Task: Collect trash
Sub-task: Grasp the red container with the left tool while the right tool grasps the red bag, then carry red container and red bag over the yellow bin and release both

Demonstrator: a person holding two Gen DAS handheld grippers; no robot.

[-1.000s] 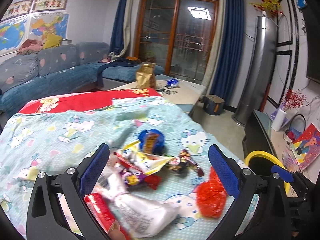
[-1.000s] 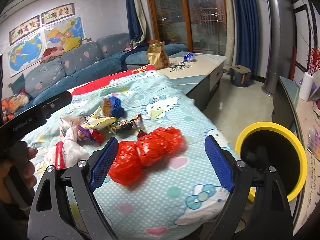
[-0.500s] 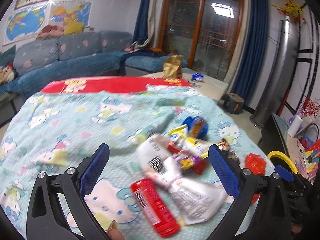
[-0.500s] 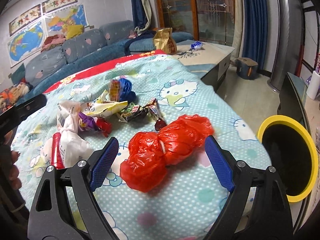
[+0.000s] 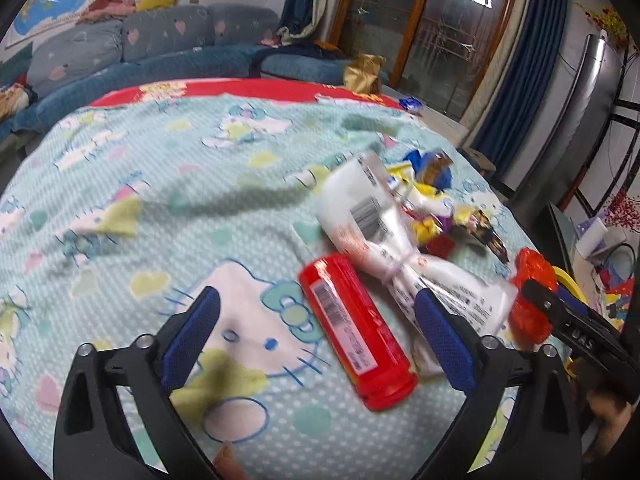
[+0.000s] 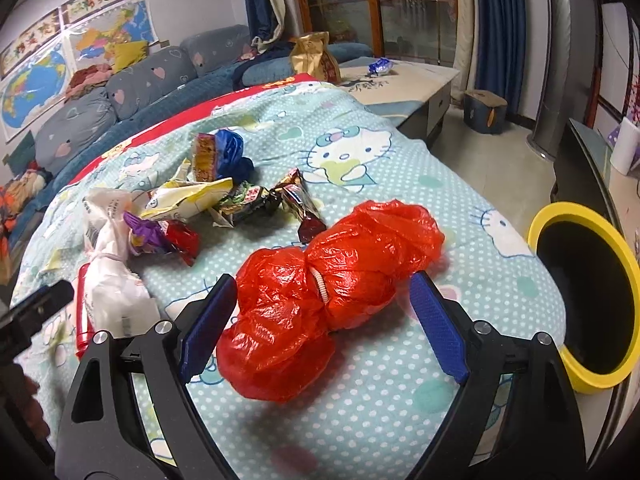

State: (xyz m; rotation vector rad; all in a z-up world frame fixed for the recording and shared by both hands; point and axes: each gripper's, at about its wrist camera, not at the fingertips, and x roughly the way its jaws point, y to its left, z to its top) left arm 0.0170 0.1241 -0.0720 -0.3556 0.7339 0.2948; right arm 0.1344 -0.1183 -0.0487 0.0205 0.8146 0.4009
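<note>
Both cameras ride on the handheld grippers, looking forward and steeply down, close over the cartoon-print blanket (image 5: 120,208). The left view sits over the red tube (image 5: 354,330), the right view over the red plastic bag (image 6: 320,292). Both catch that tube, that bag and the sofa (image 6: 120,92).

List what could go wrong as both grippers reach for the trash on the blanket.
1. The left gripper, jaws just closing, straddles the red tube while its right finger overlaps the white bag; it may catch both.
2. The red plastic bag is soft and bulky; the open right gripper may pinch only a fold and drop it short of the yellow bin.
</note>
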